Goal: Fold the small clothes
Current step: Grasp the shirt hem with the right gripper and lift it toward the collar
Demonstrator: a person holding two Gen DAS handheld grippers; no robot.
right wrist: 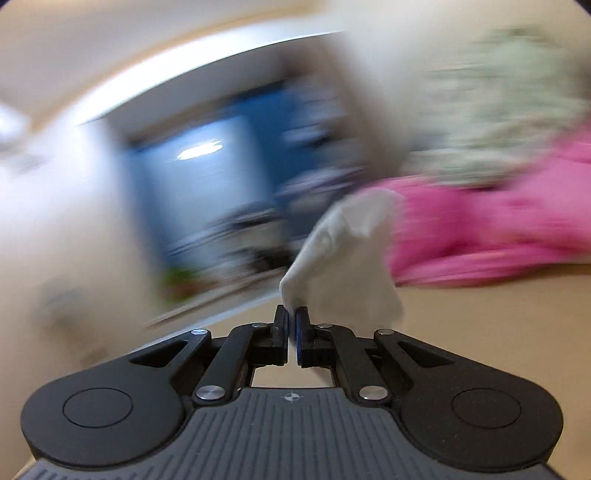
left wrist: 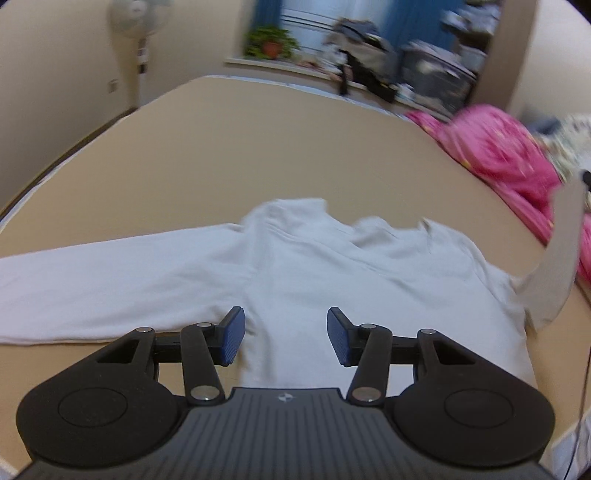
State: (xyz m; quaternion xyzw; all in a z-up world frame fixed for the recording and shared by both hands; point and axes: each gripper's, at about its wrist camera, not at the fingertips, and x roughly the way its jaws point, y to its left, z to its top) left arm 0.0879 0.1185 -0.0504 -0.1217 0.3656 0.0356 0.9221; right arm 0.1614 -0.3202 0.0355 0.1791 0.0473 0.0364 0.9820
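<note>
A white long-sleeved shirt (left wrist: 295, 266) lies flat on the tan bed (left wrist: 221, 147), one sleeve stretched out to the left. Its right sleeve (left wrist: 557, 258) is lifted up into the air at the right edge. My left gripper (left wrist: 286, 334) is open and empty, hovering over the lower part of the shirt. In the right wrist view my right gripper (right wrist: 292, 314) is shut on the end of the white sleeve (right wrist: 343, 258), which stands up above the fingers. That view is heavily blurred.
A pink quilt (left wrist: 509, 158) is bunched at the bed's right side, also pink in the right wrist view (right wrist: 498, 225). A fan (left wrist: 136, 22), a potted plant (left wrist: 271, 42) on a sill and cluttered shelves stand beyond the bed.
</note>
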